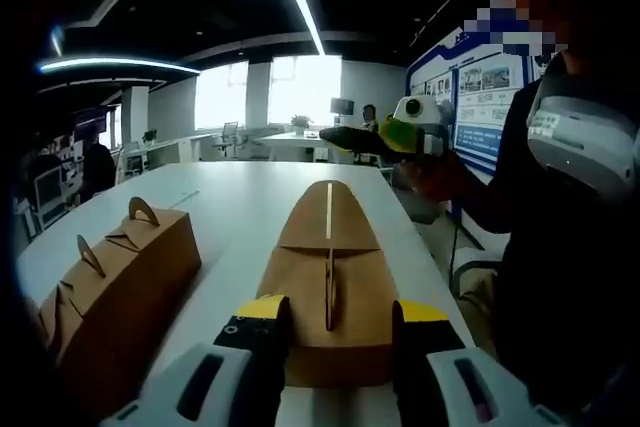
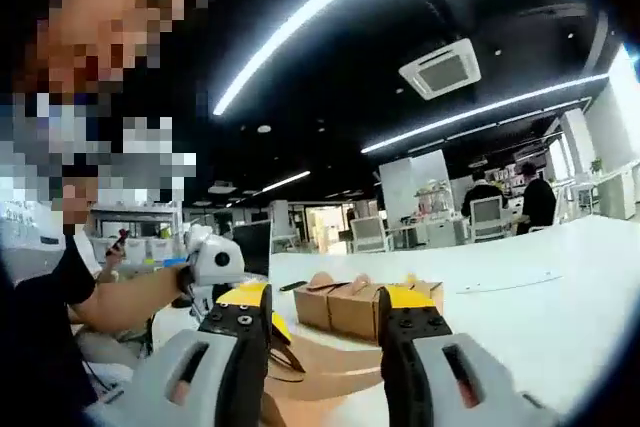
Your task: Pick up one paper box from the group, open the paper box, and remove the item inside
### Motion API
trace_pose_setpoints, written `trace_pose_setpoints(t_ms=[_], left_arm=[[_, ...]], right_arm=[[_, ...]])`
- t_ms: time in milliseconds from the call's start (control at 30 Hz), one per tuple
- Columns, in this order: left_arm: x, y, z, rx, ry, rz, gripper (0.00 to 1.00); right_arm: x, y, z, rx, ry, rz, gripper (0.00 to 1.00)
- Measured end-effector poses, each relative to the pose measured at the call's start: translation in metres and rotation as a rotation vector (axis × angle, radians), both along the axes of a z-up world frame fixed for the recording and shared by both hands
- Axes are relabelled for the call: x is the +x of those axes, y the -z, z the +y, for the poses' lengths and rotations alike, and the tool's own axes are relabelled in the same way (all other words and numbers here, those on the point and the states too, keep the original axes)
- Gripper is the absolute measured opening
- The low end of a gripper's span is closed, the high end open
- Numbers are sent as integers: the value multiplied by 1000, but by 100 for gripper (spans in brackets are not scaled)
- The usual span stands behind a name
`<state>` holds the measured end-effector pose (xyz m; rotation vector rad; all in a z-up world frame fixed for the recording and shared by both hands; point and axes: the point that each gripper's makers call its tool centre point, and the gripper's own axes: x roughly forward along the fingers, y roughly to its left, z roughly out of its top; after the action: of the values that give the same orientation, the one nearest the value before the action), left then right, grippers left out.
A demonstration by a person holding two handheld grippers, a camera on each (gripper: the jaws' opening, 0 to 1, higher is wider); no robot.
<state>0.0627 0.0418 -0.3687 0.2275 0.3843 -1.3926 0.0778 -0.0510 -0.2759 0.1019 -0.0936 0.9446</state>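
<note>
Left gripper view: white counter point(image 1: 230, 197) carries closed paper boxes point(image 1: 115, 287) beside the flattened open paper box point(image 1: 325, 287), which the left gripper point(image 1: 330, 332) straddles, fingers parted. Right gripper point(image 2: 325, 332) hovers, fingers parted, holding nothing.

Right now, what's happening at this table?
A person is working with two handheld grippers on a white table. The left gripper has its jaws on either side of the near end of a flat-lying brown paper box. The right gripper is open and raised, with nothing between its jaws. Two more paper boxes with handle tabs sit to the side, still closed. No item from inside a box can be seen yet.
</note>
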Motion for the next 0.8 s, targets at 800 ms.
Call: trace_pose_setpoints(t_ms=[800], left_arm=[[0, 0, 1, -9, 4, -5, 42]], right_arm=[[-17, 58, 35, -466, -223, -10, 35]])
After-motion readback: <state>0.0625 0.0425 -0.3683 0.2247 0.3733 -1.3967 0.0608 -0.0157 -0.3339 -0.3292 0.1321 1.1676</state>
